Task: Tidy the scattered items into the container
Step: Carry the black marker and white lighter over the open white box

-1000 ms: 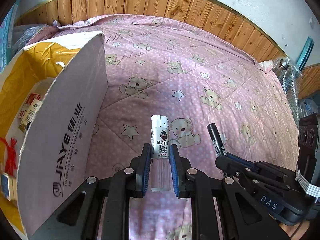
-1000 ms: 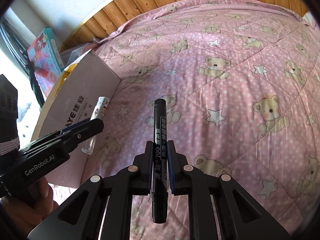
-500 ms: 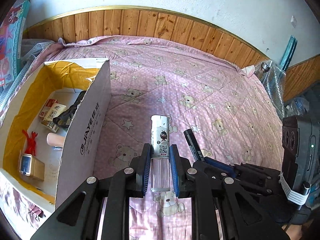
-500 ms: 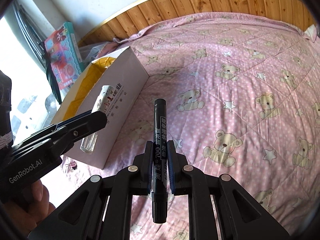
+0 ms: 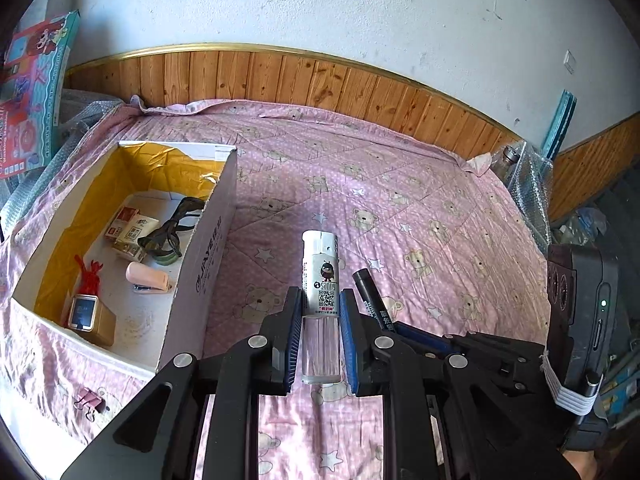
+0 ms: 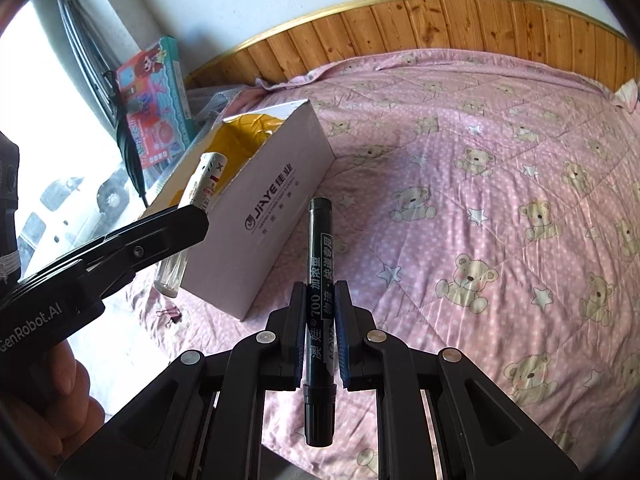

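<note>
My left gripper [image 5: 320, 320] is shut on a clear lighter [image 5: 321, 280] with a white label, held upright above the pink bedspread, right of the cardboard box [image 5: 208, 252]. The open box, yellow inside, holds small packets, a pink stapler [image 5: 148, 278], sunglasses, a red cord and a small gold box. My right gripper [image 6: 320, 320] is shut on a black marker [image 6: 319, 280], cap pointing away. In the right wrist view the left gripper [image 6: 188, 216] and the lighter [image 6: 200, 188] hang beside the box [image 6: 276, 208], at its near left corner.
A pink binder clip [image 5: 90, 400] lies on the bedspread in front of the box. A wooden headboard [image 5: 320, 80] and wall stand behind the bed. A colourful toy box [image 5: 32, 92] leans at the far left. Bubble wrap and a bottle [image 5: 516, 164] sit at the right edge.
Both grippers have risen and pulled back from the bed, still holding the lighter and the marker. More of the box's inside shows in the left wrist view.
</note>
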`<state>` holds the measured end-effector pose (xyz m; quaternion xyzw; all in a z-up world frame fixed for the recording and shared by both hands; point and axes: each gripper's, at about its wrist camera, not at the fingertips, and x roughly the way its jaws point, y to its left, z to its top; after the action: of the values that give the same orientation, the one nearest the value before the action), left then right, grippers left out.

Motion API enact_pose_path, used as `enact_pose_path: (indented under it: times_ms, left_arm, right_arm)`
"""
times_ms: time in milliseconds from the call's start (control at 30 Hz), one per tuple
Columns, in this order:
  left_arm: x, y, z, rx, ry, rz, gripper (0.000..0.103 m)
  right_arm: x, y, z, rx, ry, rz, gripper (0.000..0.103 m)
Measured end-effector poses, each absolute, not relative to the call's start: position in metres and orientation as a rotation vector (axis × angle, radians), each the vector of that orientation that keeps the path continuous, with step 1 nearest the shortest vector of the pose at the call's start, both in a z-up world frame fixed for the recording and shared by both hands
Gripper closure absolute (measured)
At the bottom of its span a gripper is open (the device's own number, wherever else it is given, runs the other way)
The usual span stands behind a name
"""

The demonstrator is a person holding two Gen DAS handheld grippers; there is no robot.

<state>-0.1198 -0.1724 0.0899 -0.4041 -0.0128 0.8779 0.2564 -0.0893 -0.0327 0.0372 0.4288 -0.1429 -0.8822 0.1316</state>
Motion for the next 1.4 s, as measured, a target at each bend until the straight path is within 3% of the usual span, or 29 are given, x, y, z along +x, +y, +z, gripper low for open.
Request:
enact_pose_path:
  times_ms: [633,1400]
  left_arm:
    - [-0.093,-0.231,0.119,-0.999,-0.135,2.437,0.083]
    - [-0.109,-0.307,0.115,-1.001,-0.298,2.493,0.083]
  right_arm:
    - [-0.068,-0.09,0.07,1.181,-0.288,-2.545,0.089]
    - [-0.083,-0.154,0.086,1.172,-0.154,-2.499,0.09]
